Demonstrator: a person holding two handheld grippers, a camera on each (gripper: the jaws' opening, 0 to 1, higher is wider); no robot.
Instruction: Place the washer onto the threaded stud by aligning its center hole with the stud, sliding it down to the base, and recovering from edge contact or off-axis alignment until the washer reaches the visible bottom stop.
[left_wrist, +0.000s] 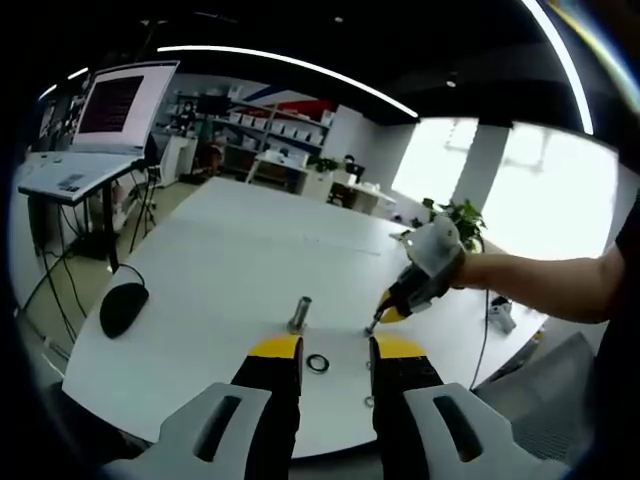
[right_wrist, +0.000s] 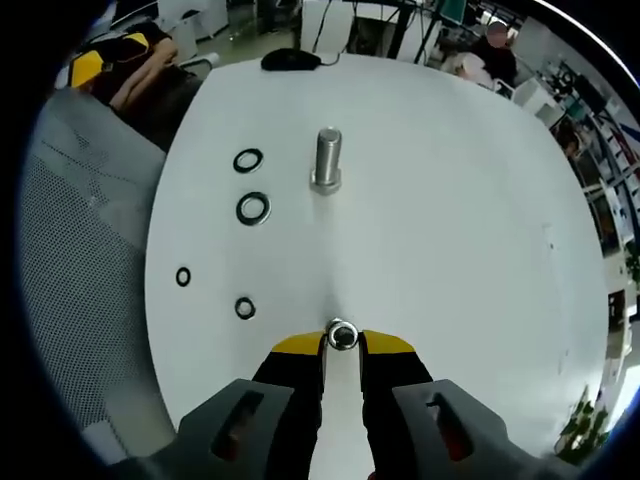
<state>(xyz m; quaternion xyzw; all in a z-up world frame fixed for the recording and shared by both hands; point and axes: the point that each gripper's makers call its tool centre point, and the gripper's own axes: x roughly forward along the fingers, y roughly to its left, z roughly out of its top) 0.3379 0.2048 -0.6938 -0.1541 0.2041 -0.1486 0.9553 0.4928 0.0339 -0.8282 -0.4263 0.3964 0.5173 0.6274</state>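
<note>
Near the threaded stud (right_wrist: 327, 159), right tongs (right_wrist: 342, 340) pinching a washer (right_wrist: 342, 336); left tongs (left_wrist: 335, 347) parted, empty.

silver washer (right_wrist: 342, 336) pinched flat in right tongs (right_wrist: 342, 343); threaded stud (right_wrist: 327, 159) upright beyond.

White table (right_wrist: 450, 230) w/ stud (right_wrist: 327, 160), four washers, mouse (left_wrist: 123, 307).

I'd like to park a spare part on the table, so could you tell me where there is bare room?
The broad white table is bare on the side of the threaded stud away from the loose washers, and between the stud and the right gripper. The strip by the table edge holding four washers is crowded. A black mouse sits at the far edge.
</note>
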